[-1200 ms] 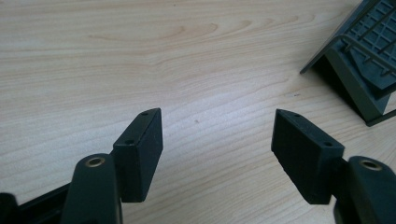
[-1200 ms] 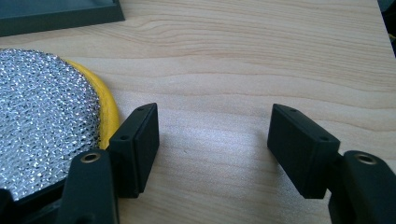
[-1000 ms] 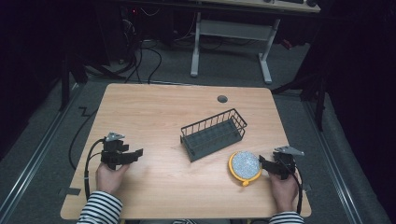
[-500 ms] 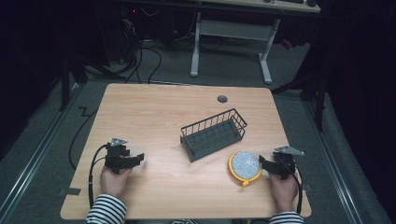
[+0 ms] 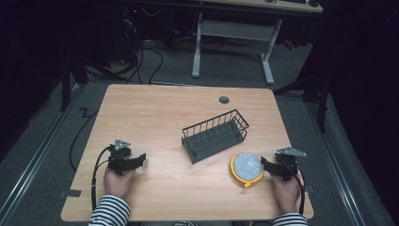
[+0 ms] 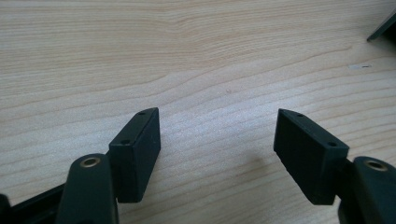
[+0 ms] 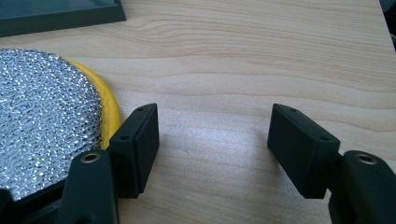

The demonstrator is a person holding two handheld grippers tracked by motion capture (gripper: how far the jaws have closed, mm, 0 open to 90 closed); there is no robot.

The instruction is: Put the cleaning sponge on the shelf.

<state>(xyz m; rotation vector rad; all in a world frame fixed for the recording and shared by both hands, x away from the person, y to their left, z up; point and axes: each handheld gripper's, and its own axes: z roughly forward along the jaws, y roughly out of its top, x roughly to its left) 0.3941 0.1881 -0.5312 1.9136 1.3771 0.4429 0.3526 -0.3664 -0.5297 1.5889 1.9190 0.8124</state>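
Observation:
My left gripper (image 5: 140, 158) rests low over the wooden table (image 5: 155, 113) at its front left, jaws wide apart with bare wood between them (image 6: 217, 135). At the front right, my right gripper (image 5: 264, 165) also stands open, its jaws pointing left at a round yellow scrubber with a silver mesh face (image 5: 246, 166). In the right gripper view (image 7: 212, 140) the scrubber (image 7: 42, 121) lies just outside the left jaw, touching or nearly touching it, with nothing between the jaws.
A dark wire basket (image 5: 215, 134) sits tilted at the table's middle right, behind the scrubber; its corner (image 6: 384, 28) and base edge (image 7: 56, 11) show in the gripper views. A grey cable grommet (image 5: 224, 100) is near the far edge.
The left hand and its gripper have sunk a little toward the tabletop and the front edge. The right hand, scrubber and basket have stayed put.

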